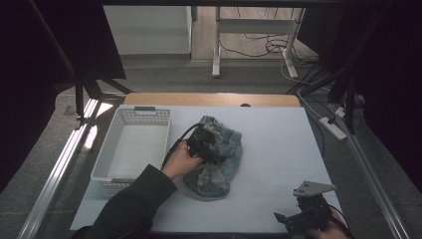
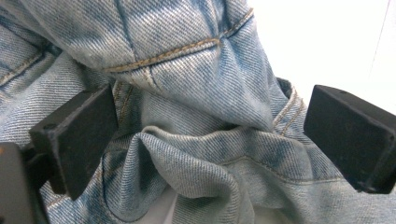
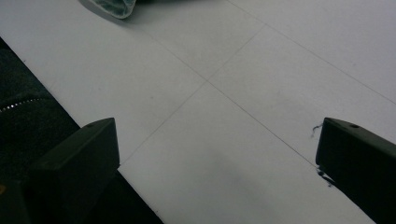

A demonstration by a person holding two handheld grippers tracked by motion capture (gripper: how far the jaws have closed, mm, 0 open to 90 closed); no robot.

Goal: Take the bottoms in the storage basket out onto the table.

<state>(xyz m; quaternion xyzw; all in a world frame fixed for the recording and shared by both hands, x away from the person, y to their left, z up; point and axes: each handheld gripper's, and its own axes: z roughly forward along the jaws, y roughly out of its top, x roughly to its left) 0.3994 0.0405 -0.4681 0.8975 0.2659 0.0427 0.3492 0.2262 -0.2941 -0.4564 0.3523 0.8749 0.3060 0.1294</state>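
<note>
Right now the left gripper [image 1: 211, 144], jaws spread and unclenched over the crumpled jeans [image 1: 219, 159] beside the basket [image 1: 132, 149], likely needs to pinch a fold; the right gripper [image 1: 303, 216] rests open.

On the table [image 1: 278, 149] the jeans [image 1: 221, 172] lie mid-board, the basket [image 1: 112, 144] just left (near, apart), with 1 gripper [image 1: 298, 219] at the near right corner.

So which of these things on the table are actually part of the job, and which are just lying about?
Part of the job:
- crumpled denim garment
- left tool, open over the denim folds
- white basket, beside the denim, perhaps where it goes

Lying about:
- right tool, open, idle at the table's near edge
- power strip on the floor
</note>
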